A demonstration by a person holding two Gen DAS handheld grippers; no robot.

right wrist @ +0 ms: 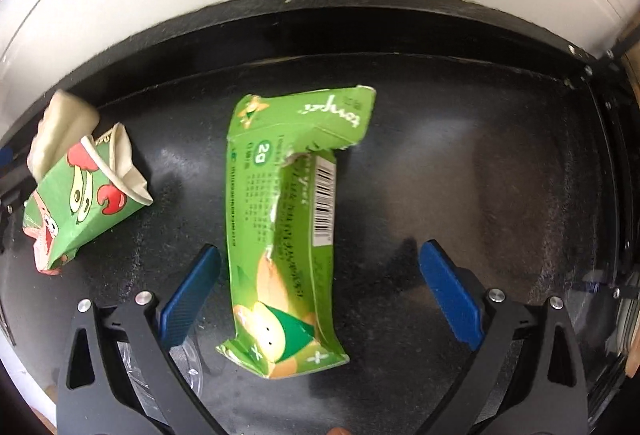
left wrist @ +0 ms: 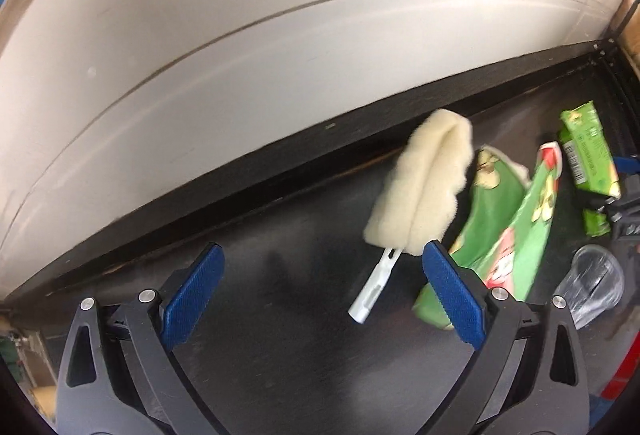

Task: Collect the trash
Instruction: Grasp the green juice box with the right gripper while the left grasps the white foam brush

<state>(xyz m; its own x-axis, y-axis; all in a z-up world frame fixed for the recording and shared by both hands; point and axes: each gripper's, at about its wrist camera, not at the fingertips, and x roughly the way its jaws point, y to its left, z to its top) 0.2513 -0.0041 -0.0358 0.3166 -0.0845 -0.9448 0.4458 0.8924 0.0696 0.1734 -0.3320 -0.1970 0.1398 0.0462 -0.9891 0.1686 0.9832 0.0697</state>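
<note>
A flattened green juice carton [right wrist: 280,227] lies on the black tabletop [right wrist: 480,175]. It sits between the wide-apart fingers of my open right gripper [right wrist: 320,287], nearer the left finger. The same carton [left wrist: 588,155] shows far right in the left wrist view. A crushed green paper cup [right wrist: 80,195] with red cartoon print lies to the left. In the left wrist view that cup [left wrist: 512,219] is just past the right fingertip. My left gripper [left wrist: 320,283] is open and holds nothing. A cream fluffy duster head [left wrist: 420,187] on a white handle lies ahead of it, slightly right.
A clear plastic cup [left wrist: 592,283] lies on its side at the right, also glimpsed as the cup [right wrist: 192,367] under my right gripper's left finger. A white wall [left wrist: 280,35] runs along the table's far edge. A black frame [right wrist: 612,155] bounds the right side.
</note>
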